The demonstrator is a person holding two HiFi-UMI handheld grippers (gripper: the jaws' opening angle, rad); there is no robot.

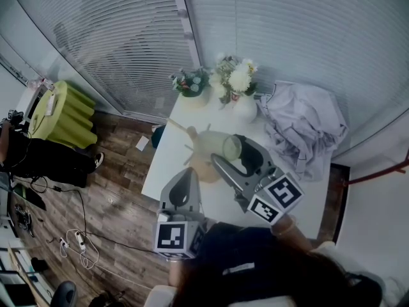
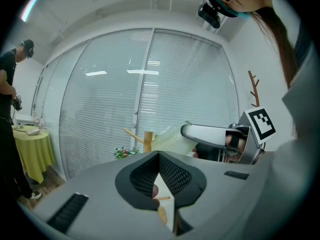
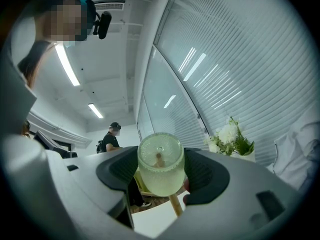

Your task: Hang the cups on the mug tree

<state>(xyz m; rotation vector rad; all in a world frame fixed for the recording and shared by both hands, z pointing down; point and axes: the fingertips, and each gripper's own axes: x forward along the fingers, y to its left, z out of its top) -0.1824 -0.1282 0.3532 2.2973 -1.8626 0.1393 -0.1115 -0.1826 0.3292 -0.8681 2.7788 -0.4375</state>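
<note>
Cup (image 3: 160,164): one seen, pale green translucent glass with a textured wall. It sits at the centre of the right gripper view, on its side, round base toward the camera. It is pinched between the jaws of the right gripper (image 3: 161,178). The tip of a wooden peg shows through the base.

Mug tree (image 1: 203,166): light wood, upright post on a round base, slanted pegs. It stands on the white table (image 1: 167,164), just left of centre in the head view. The cup touches its upper right side.
</note>
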